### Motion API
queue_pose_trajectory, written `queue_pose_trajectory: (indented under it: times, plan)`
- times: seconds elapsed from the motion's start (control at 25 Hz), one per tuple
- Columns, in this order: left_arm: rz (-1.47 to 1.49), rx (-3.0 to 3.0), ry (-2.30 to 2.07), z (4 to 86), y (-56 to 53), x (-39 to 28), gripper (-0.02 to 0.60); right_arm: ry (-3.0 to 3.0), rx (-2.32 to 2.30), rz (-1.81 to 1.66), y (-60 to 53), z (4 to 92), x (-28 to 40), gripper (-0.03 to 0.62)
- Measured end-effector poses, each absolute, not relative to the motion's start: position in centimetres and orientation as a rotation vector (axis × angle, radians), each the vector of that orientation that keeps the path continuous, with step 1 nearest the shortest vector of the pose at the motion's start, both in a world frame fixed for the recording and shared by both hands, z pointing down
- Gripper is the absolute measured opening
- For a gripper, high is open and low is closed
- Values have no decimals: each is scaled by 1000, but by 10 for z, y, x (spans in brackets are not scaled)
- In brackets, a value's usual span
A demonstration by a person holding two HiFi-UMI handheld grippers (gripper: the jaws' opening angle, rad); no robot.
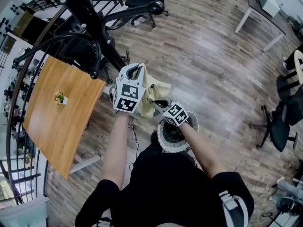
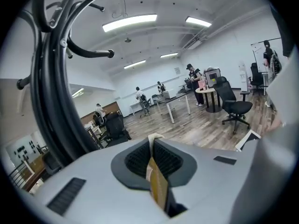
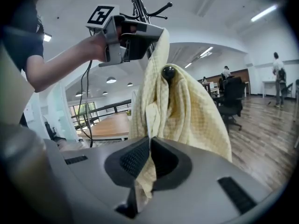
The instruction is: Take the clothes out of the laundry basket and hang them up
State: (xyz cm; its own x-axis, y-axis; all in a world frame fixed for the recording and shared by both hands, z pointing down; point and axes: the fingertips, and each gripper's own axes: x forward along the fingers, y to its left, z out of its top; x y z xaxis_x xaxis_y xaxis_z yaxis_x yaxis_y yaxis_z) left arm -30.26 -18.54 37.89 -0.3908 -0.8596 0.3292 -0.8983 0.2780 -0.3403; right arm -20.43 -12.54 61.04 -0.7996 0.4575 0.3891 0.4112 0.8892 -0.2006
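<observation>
A pale yellow checked cloth (image 1: 157,90) hangs between my two grippers, above the white laundry basket (image 1: 164,143) on the floor in front of me. My left gripper (image 1: 140,71) is raised beside the black coat rack (image 1: 87,13) and shut on the cloth's upper edge (image 2: 158,183). My right gripper (image 1: 159,103) is lower and shut on a fold of the cloth (image 3: 187,111). In the right gripper view the cloth drapes over a black knob (image 3: 168,72) of the rack, with the left gripper (image 3: 156,36) just above it.
A wooden table (image 1: 57,126) with a small potted plant (image 1: 60,98) stands at the left, close to the rack. Black office chairs (image 1: 280,122) sit at the right and top (image 1: 147,1). A white desk (image 1: 260,11) is far right. Several people (image 2: 192,80) are far off.
</observation>
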Motion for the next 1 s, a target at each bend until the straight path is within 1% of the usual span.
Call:
queue_pose_trajectory:
  times: [0.2, 0.36, 0.52, 0.64, 0.8, 0.96, 1.0]
  plan:
    - [698, 1715, -2427, 373, -221, -311, 29, -2639, -641, 83, -126, 608, -201, 20]
    - [768, 1714, -2366, 395, -246, -310, 29, -2635, -650, 1, -120, 610, -200, 20]
    - [874, 1691, -2240, 420, -269, -323, 31, -2653, -650, 65, -124, 608, -200, 20]
    - [1041, 1674, -2031, 464, -289, -326, 31, -2657, -661, 129, -123, 607, -201, 21]
    - [1320, 1656, -1605, 542, -298, -313, 32, -2648, -670, 189, -124, 604, -196, 23]
    - [1404, 1576, -1113, 605, -267, -292, 35, -2659, -643, 241, -133, 600, -191, 25]
    - [1393, 1559, -1041, 612, -261, -289, 49, -2660, -643, 247, -134, 599, -190, 26]
